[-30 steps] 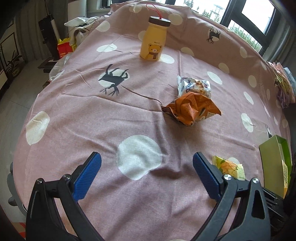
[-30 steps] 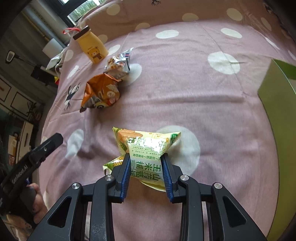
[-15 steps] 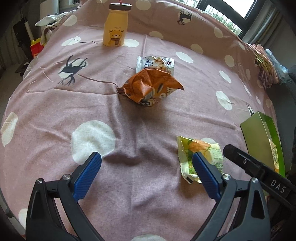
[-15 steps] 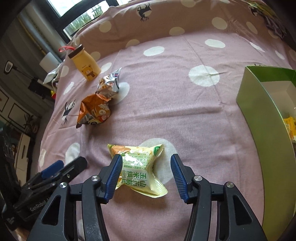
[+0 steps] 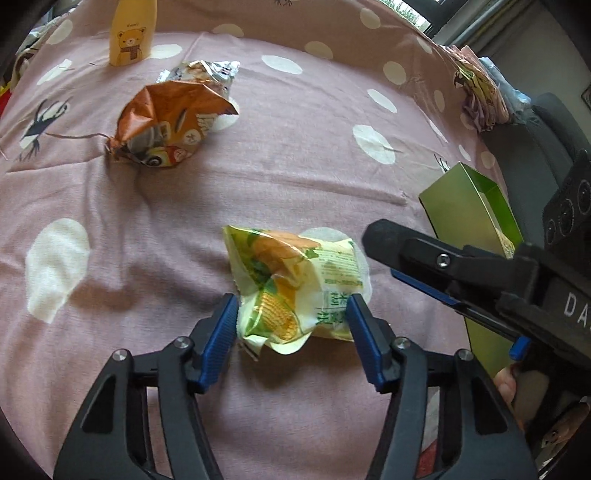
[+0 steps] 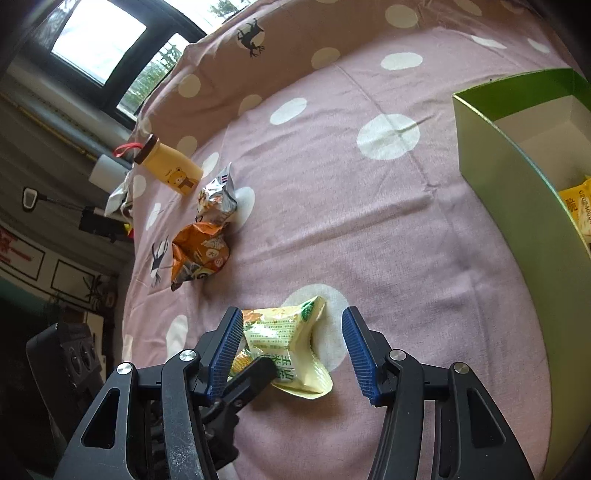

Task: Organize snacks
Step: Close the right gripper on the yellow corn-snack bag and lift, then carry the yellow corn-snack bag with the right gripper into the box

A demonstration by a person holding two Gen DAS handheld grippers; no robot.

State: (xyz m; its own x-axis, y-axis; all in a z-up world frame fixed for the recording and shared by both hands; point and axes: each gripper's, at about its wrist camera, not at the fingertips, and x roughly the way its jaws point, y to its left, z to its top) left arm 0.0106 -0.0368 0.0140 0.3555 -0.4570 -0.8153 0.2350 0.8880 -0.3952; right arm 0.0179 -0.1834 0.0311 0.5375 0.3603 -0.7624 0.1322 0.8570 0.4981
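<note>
The left claw (image 5: 291, 321) is closing around the yellow-green corn snack packet (image 5: 295, 280), which lies on a white dot of the pink polka-dot cloth (image 5: 295, 155); its blue pads sit at the packet's two sides, seeming just to touch the wrapper. The right claw (image 6: 291, 347) stands spread, its pads clear of the same packet. The green open box (image 6: 517, 206) stands to the right with a yellow packet (image 6: 578, 206) inside. Farther off lie an orange snack bag (image 5: 170, 125), a silver snack bag (image 5: 203, 74) touching it, and a yellow bear bottle (image 5: 133, 33).
</note>
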